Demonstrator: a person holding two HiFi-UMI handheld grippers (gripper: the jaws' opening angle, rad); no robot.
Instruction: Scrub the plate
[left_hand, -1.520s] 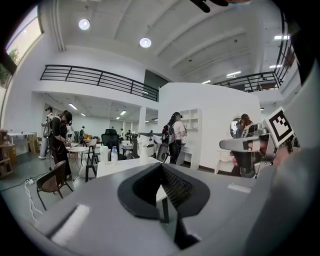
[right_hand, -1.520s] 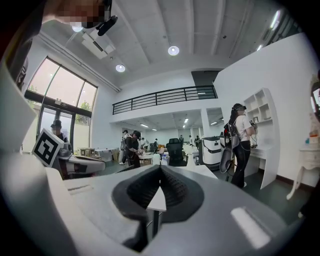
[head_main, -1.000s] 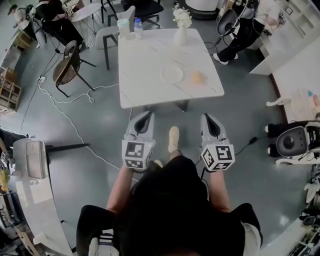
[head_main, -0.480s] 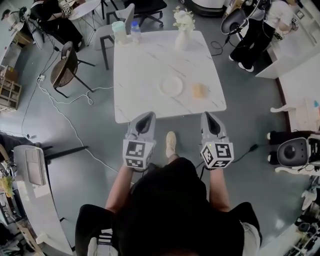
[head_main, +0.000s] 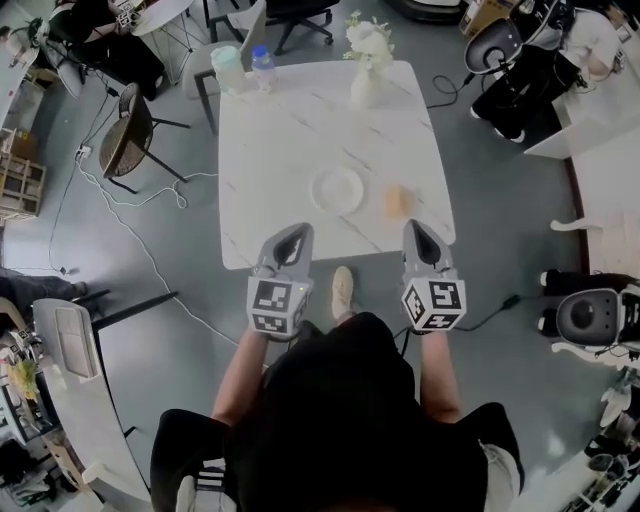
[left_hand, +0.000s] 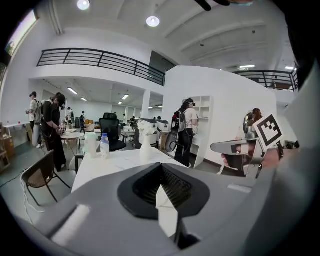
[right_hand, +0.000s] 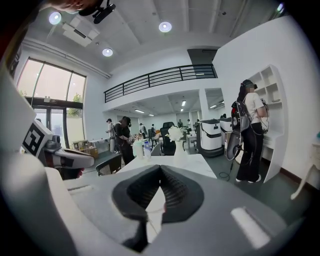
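**Both grippers shut and empty, plate lying untouched on desk**

On the left gripper (head_main: 297, 228) the fingers (left_hand: 142, 189) are meeting at the tips and gripping nothing. The right gripper (head_main: 413, 225) fingers (right_hand: 135, 192) are doing the same.

In the head view both tips are overlapping the near edge of the desk (head_main: 290, 140); height above it isn't readable. The plate (head_main: 337, 189) is lying on the desk ahead, between the two grippers and touching neither. A small tan item (head_main: 398, 200) is sitting just right of it, too small to identify.

In both gripper views the gripper bodies are blocking the plate and the tan item. The person's torso is covering the lower head view.

At the far edge a vase (head_main: 363, 88) is holding white flowers (head_main: 368, 38). A cup (head_main: 227, 70) and a capped bottle (head_main: 263, 65) are standing together at the far left corner, contents not discernible.
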